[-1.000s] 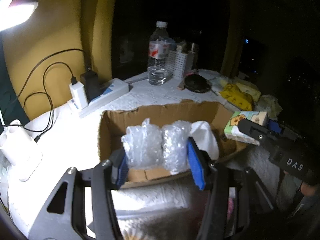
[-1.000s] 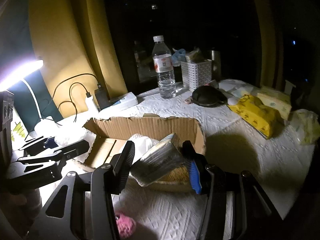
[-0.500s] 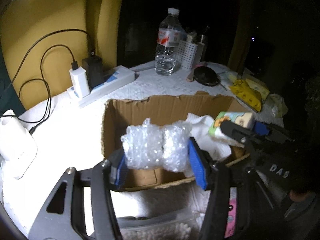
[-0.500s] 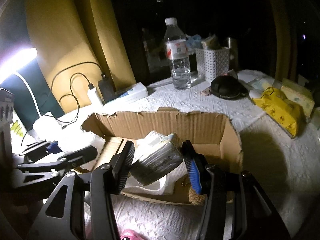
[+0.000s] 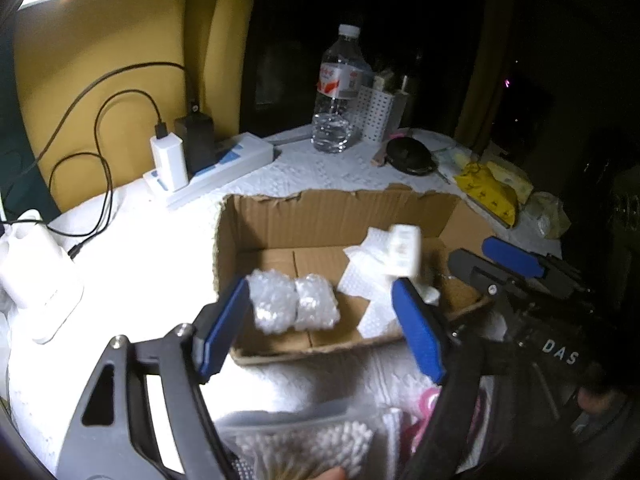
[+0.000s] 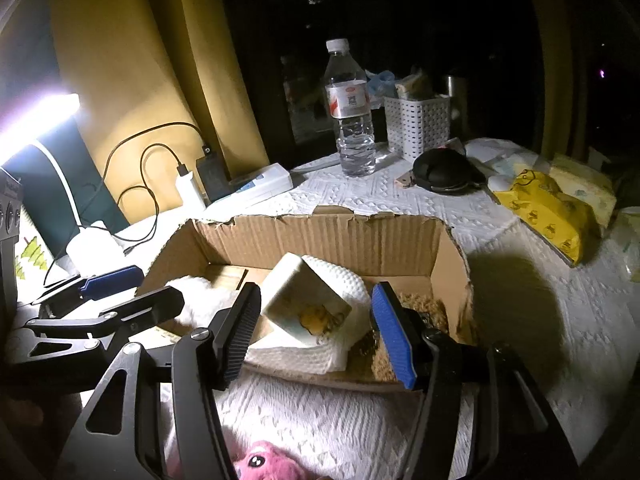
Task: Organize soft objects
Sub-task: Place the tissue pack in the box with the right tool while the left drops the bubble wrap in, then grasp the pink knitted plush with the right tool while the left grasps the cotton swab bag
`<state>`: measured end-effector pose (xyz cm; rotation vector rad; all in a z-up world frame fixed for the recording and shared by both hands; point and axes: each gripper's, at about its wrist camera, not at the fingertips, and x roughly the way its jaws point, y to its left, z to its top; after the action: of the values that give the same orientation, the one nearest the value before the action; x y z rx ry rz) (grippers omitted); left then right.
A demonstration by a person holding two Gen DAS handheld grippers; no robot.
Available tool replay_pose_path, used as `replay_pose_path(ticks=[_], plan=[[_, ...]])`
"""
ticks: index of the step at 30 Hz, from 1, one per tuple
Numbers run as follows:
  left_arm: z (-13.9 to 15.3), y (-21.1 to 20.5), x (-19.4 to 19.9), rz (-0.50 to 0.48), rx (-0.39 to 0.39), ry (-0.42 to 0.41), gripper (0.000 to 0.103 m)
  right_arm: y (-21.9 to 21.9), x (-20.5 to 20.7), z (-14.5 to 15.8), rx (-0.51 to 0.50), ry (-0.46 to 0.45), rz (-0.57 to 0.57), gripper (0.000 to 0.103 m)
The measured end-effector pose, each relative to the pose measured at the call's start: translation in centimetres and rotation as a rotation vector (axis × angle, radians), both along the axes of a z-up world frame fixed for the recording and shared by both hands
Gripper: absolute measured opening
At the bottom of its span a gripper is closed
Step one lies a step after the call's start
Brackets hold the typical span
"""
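Cardboard box (image 5: 328,216) sits open at centre frame on the tabletop (image 6: 400,200). Contents: bubble-wrap bundle (image 5: 292,302) on the box floor at left, tissue pack (image 6: 304,300) tilted on a white paper towel (image 6: 344,280) at right. Left hand-held gripper (image 5: 320,312) is spread apart above the bundle, holding nothing. Right hand-held gripper (image 6: 316,320) is spread apart either side of the tissue pack; contact cannot be determined. White perforated basket (image 6: 418,124) stands upper right, holding small indistinct items.

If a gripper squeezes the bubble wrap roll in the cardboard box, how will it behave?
The bubble wrap roll probably compresses easily and feels very light, being air-filled plastic. Its rounded bundle shape may roll on the cardboard box floor if nudged.
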<state>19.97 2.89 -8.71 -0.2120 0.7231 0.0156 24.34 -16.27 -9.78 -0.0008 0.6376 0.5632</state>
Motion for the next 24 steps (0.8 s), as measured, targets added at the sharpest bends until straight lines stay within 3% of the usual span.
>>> replay_pose_path(ticks=[15,24], plan=[[1.5,-0.5,-3.9,0.002,-0.004,-0.029,0.075,-1.1,-4.3,0.8,-0.002,-0.020,-0.005,0.061],[0.9,-0.8,-6.2,0.002,-0.013,-0.020,0.076,-1.5,-6.6,0.3,-0.009,-0.011,-0.008,0.061]])
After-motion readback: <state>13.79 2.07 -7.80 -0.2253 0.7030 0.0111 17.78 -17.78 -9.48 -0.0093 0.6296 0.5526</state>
